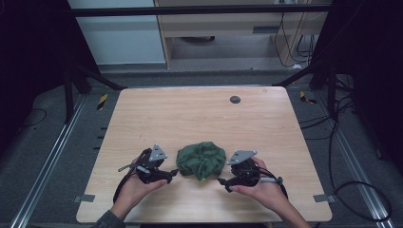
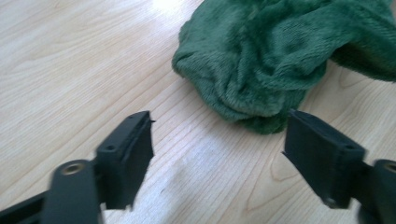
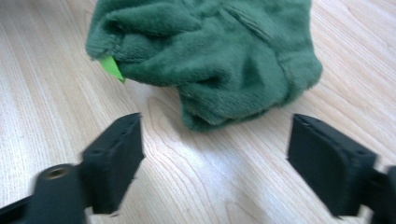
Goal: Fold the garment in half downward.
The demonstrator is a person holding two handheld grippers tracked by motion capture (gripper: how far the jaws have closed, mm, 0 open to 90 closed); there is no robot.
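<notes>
Cloth between two grippers on desk

Cloth (image 1: 201,160): green, plush, crumpled in a heap, lying on the wooden desk (image 1: 190,114) toward its near edge, about midway between the side edges. A small light-green tag (image 3: 111,67) sticks out of one fold.
Left gripper (image 1: 174,173): just beside the cloth on its left, jaws wide apart, nothing between them.
Right gripper (image 1: 223,182): just beside the cloth on its right, jaws wide apart, empty.

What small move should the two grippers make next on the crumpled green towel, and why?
Probably ease the left gripper forward onto the nearest edge of the green towel. Its jaws stand open just short of the bunched cloth, as do the right gripper's.
</notes>
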